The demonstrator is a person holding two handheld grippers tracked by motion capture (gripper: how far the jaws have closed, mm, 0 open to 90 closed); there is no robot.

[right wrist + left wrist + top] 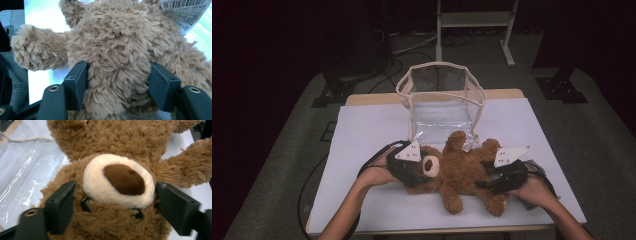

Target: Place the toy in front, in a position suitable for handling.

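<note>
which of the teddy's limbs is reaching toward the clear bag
The paw at the top of the teddy bear, sticking up against the front wall of the clear bag. The other limbs point toward the table's near edge or out to the right.

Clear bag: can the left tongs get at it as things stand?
Probably not yet. The left tongs straddle the teddy bear's head, and the bear lies between them and the clear bag.
</note>
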